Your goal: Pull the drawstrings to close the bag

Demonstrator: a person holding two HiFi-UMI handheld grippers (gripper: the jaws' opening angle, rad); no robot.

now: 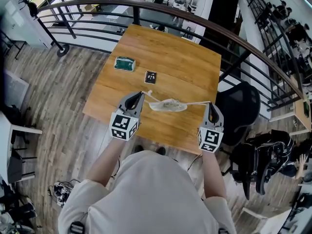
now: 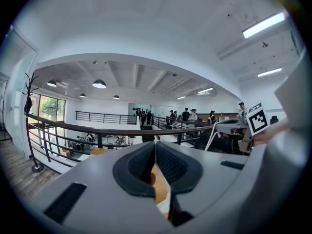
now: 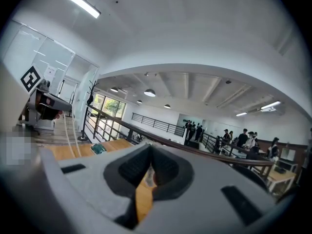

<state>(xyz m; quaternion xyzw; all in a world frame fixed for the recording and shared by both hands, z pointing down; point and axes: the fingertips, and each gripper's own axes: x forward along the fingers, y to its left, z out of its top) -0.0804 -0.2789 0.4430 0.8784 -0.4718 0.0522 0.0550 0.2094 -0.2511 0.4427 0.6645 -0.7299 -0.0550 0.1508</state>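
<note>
Closest in, my left claw (image 1: 141, 94): jaws pressed together at the tip, pinching the left string (image 1: 152, 97). Same story on my right claw (image 1: 210, 104), jaws closed, nipping the right string (image 1: 197, 102). Both claws sit over the near part of the table (image 1: 170, 48), well apart, tips pointing away from me.

Now the big stuff. The table is plain wood and set at an angle to me. A curved dark railing (image 1: 146, 5) runs round its far side. A black chair (image 1: 241, 106) stands just off its right edge.

And between my claws, the bag (image 1: 168, 105)! Pale, flattened, lying crosswise near the table's front edge, a little closer to my left claw. Both strings run out from it, one to each side, nearly straight. I can't tell whether it rests on the wood or hangs just above it.

Further back, a green pad (image 1: 124, 63) sits toward the left edge. Just beside it, nearer the middle, there's a small black card (image 1: 150, 76).
</note>
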